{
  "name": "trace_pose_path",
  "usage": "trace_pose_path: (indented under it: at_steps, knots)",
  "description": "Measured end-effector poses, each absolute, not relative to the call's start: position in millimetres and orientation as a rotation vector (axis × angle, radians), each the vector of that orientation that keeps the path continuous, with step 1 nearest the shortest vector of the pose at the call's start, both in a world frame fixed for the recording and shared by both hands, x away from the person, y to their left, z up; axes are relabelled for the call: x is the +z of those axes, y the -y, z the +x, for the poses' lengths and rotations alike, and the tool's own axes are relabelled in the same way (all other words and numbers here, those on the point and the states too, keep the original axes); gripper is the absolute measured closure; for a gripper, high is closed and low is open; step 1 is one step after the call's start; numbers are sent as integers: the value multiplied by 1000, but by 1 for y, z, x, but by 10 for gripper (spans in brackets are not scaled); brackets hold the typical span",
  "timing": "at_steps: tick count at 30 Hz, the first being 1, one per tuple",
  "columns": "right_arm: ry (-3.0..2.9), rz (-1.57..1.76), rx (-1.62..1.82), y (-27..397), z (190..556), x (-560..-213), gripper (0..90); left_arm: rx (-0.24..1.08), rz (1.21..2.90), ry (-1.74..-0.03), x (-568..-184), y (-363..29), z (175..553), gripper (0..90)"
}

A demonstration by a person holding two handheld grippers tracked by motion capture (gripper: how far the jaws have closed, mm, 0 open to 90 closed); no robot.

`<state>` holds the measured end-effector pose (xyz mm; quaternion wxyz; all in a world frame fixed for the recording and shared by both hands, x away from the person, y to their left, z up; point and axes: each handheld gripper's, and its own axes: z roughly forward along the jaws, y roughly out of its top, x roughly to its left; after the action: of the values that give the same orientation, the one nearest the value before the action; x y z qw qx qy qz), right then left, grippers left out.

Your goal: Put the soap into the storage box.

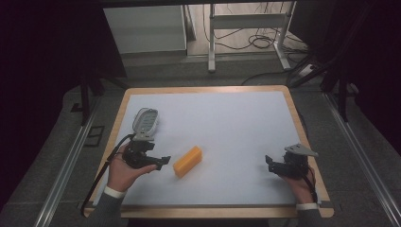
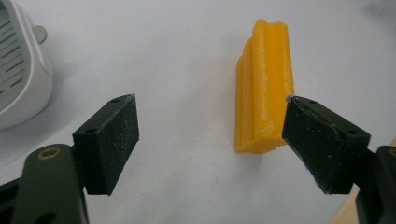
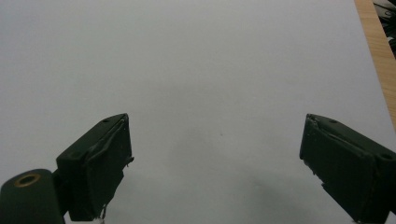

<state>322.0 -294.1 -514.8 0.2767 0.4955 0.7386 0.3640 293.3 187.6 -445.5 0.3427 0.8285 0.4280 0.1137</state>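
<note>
While both tongs gape wide and empty, a pale desk lies in a dim room.
The orange block rests just beside the left tongs; the right tongs hover well apart; a white device sits near the desk's left edge.

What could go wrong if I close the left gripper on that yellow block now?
1. The yellow block lies off to one side: the left gripper is open, one jaw beside the block's near end, so closing may clip or push it, not grip it.
2. The white slotted device lies close behind the left hand; a backward move could knock it.
3. The right gripper is open, well away, so nothing steadies the block.
</note>
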Motion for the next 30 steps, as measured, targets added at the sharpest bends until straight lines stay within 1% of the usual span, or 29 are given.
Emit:
trace_pose_path:
  at_steps: [6, 20, 30]
  knots:
    - [-1987, 1335, 967, 294, 322, -515, 91, 305, 2171, -1097, -444, -181, 293, 189]
    - [-1985, 1337, 963, 295, 322, -516, 91, 280, 2217, -1087, -451, -165, 297, 189]
    - [-1986, 1335, 955, 295, 322, -518, 91, 280, 2252, -1089, -455, -145, 308, 188]
